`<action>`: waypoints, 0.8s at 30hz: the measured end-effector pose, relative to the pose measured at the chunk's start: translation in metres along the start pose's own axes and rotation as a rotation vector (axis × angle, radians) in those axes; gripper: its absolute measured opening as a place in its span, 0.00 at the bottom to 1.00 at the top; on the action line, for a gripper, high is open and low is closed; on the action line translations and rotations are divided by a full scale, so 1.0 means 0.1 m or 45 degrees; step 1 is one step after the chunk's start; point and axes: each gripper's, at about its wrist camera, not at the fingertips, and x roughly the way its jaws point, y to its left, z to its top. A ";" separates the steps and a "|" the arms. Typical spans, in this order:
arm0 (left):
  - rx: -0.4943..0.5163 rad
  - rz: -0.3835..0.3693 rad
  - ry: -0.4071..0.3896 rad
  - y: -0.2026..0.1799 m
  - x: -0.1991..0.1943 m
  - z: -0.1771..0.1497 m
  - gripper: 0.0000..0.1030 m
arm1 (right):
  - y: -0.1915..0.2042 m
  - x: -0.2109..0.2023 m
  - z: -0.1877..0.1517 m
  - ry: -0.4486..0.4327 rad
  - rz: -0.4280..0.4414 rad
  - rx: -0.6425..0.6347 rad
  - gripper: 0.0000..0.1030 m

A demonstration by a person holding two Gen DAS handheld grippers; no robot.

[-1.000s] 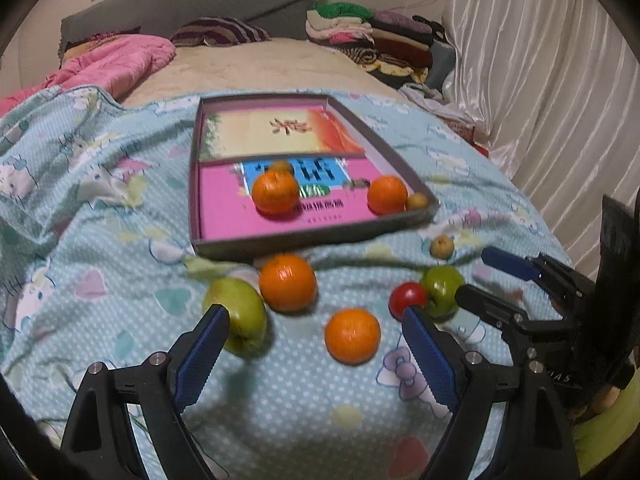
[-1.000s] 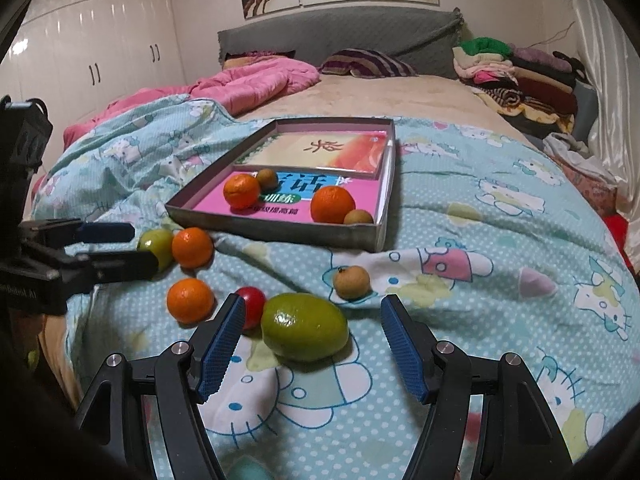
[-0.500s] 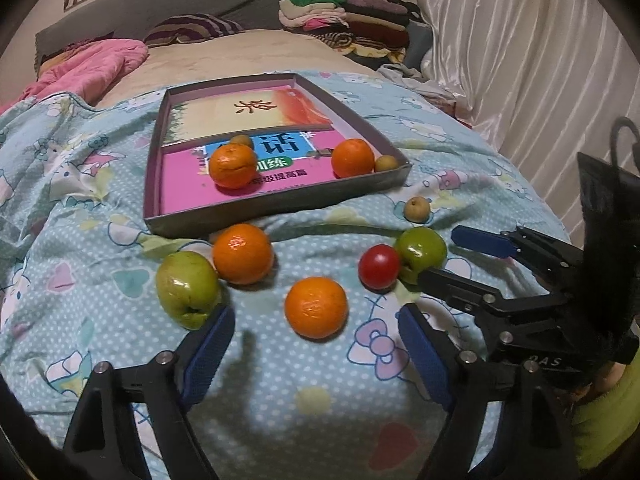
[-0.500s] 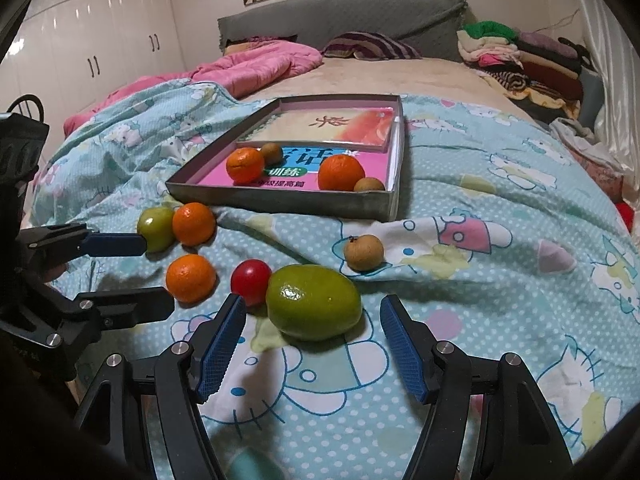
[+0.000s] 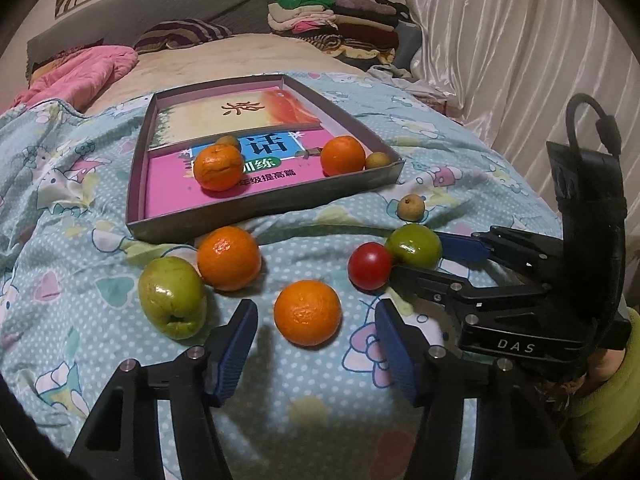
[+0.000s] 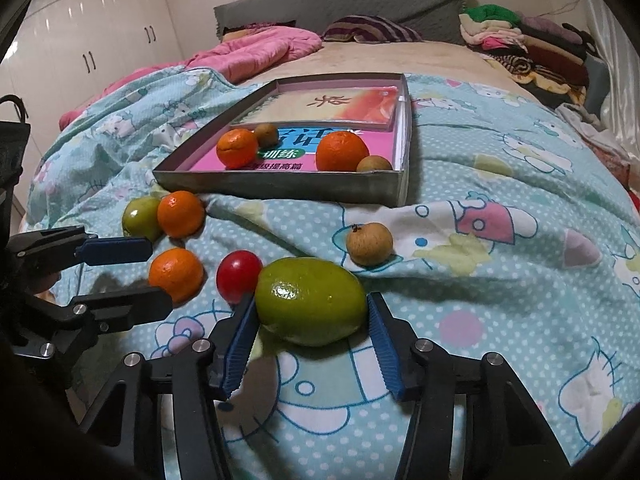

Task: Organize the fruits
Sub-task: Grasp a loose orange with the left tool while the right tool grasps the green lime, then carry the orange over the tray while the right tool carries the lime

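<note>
An orange [image 5: 307,312] lies on the blue bedspread between the fingers of my left gripper [image 5: 315,306]. Its jaws are closing, with a gap left on each side of the fruit. A large green fruit [image 6: 310,300] sits between the blue pads of my right gripper [image 6: 311,300], whose jaws are closing and touch both of its sides. A red fruit [image 6: 239,276] rests against it. The grey box [image 5: 260,208] beyond holds two oranges and two small brown fruits on top of books.
A second orange [image 5: 229,258] and a green apple-like fruit [image 5: 172,296] lie in front of the box at the left. A small brown fruit [image 6: 369,244] sits alone at the right. Pink quilt, pillows and stacked clothes fill the far bed.
Both pairs of jaws have narrowed. My right gripper sank until its pads met the green fruit. My left gripper drew closer to the near orange.
</note>
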 end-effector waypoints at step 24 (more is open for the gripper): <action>-0.033 -0.058 -0.018 0.08 -0.02 0.08 0.35 | -0.18 -0.31 0.05 -0.135 0.014 0.083 0.53</action>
